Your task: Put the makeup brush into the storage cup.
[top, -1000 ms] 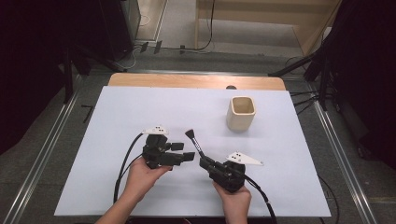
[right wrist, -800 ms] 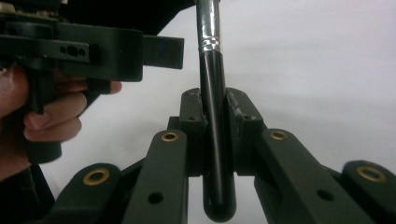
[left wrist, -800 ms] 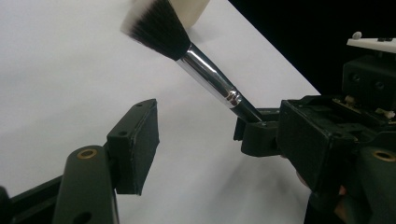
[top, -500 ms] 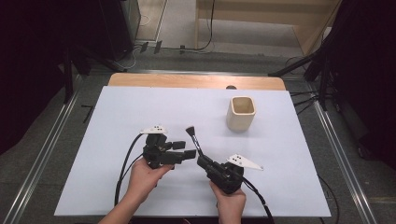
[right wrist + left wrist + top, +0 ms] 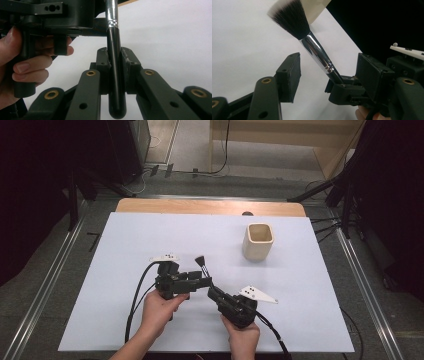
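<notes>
White table sheet (image 5: 125, 250) — a flat rectangle over a wooden tabletop, whose bare edge (image 5: 165, 206) shows as a strip along the far side. Cream square-mouthed cup (image 5: 259, 241) — upright on the sheet's far right part, open end up. Metal rails (image 5: 56, 265) flank the table; cables (image 5: 210, 170) lie on the floor beyond.

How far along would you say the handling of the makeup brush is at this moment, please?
Done: the makeup brush is off the white table, clamped by its black handle in the right gripper. In hand: the left gripper has just been closing its jaws around the brush's metal collar, pads not yet pressing. Left: probably finishing the handover and placing the brush in the beige cup, which stands apart.
</notes>
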{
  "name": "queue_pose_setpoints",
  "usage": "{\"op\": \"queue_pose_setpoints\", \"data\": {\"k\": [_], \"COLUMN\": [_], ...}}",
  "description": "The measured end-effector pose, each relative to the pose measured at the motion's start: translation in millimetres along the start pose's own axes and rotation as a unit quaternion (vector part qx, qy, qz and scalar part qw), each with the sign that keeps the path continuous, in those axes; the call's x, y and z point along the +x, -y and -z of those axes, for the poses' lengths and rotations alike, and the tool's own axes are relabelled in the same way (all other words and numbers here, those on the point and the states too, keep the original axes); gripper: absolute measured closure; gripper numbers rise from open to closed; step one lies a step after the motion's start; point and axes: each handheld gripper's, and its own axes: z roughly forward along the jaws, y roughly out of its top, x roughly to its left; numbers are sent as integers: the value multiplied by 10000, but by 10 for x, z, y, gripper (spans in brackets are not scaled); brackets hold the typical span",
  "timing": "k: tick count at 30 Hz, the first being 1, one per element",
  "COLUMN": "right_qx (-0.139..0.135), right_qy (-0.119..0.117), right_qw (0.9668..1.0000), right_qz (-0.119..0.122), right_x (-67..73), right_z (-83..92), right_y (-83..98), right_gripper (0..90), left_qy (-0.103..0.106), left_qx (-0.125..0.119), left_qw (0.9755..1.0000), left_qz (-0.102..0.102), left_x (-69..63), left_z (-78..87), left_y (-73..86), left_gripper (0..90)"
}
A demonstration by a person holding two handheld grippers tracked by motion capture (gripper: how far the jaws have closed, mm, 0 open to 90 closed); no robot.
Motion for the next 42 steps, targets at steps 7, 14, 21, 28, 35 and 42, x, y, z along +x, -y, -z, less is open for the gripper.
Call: {"op": "queue_pose_setpoints", "data": {"k": [7, 14, 21, 28, 35, 42], "right_qx": [-30, -29, -47, 7, 55, 154], "right_qy": [24, 27, -18, -46, -65, -74], "right_qw": [10000, 10000, 9998, 9996, 9995, 9993], "right_qz": [63, 90, 183, 273, 291, 321], "right_x": [12, 31, 54, 63, 64, 71], "right_z": [-1, -9, -26, -50, -54, -75], "right_y": [-1, 6, 22, 36, 42, 52], "right_gripper": [797, 798, 797, 798, 798, 798], "left_qy": [76, -32, -134, -55, 55, 191], "left_qx": [-57, -176, -203, -214, -184, -135], "left_qw": [9996, 9989, 9984, 9974, 9968, 9957], "left_qz": [266, 429, 512, 682, 774, 901], "left_x": [19, 26, 31, 60, 51, 61], "left_z": [-15, -7, 15, 30, 37, 43], "left_y": [5, -6, -16, -20, -27, -32], "left_gripper": [419, 512, 591, 697, 732, 763]}}
